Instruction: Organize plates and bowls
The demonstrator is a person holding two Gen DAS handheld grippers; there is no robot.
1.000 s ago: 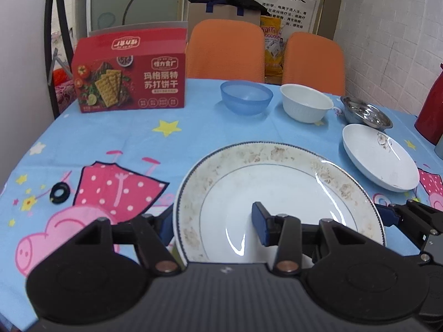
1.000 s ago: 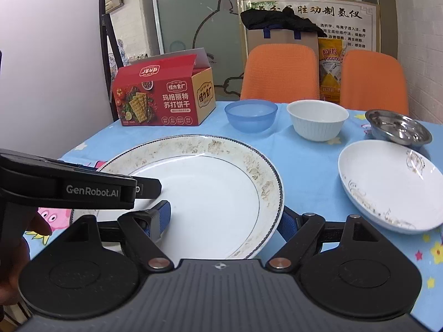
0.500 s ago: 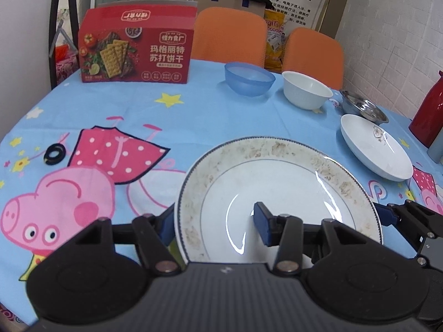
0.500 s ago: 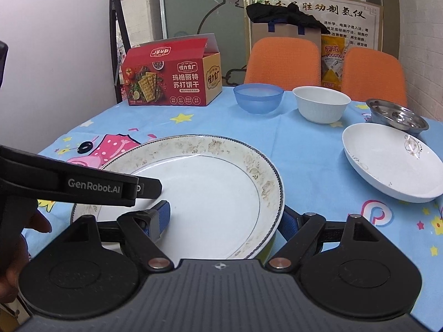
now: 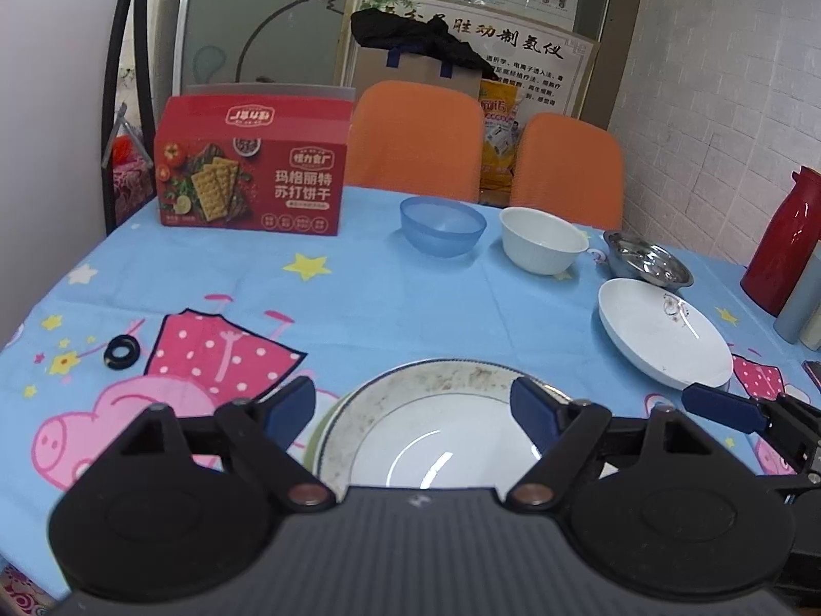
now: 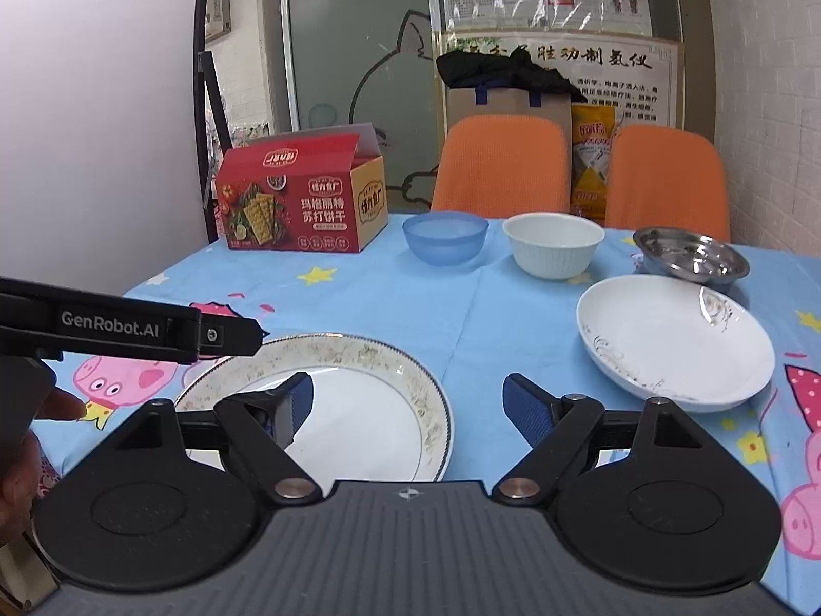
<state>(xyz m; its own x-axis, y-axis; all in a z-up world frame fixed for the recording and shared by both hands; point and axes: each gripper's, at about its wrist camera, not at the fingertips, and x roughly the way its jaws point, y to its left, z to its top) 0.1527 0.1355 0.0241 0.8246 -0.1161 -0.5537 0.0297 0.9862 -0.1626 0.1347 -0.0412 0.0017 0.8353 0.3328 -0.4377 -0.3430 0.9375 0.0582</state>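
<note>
A large white plate with a speckled gold rim (image 5: 436,431) (image 6: 359,400) lies flat on the blue cartoon tablecloth at the near edge, on top of another plate whose pale rim shows at its left. My left gripper (image 5: 413,410) is open above it, touching nothing. My right gripper (image 6: 408,408) is open over the plate's right rim, empty. Farther back stand a blue bowl (image 5: 442,226) (image 6: 445,237), a white bowl (image 5: 543,240) (image 6: 553,244), a steel dish (image 5: 647,259) (image 6: 690,256) and a white deep plate (image 5: 664,331) (image 6: 672,341).
A red cracker box (image 5: 251,185) (image 6: 300,195) stands at the back left. A small black ring (image 5: 122,351) lies at the left. A red thermos (image 5: 785,241) stands at the right edge. Two orange chairs (image 6: 503,164) are behind the table.
Both grippers let go of the large plate, which now lies on the table. Both have opened and drawn back and upward.
</note>
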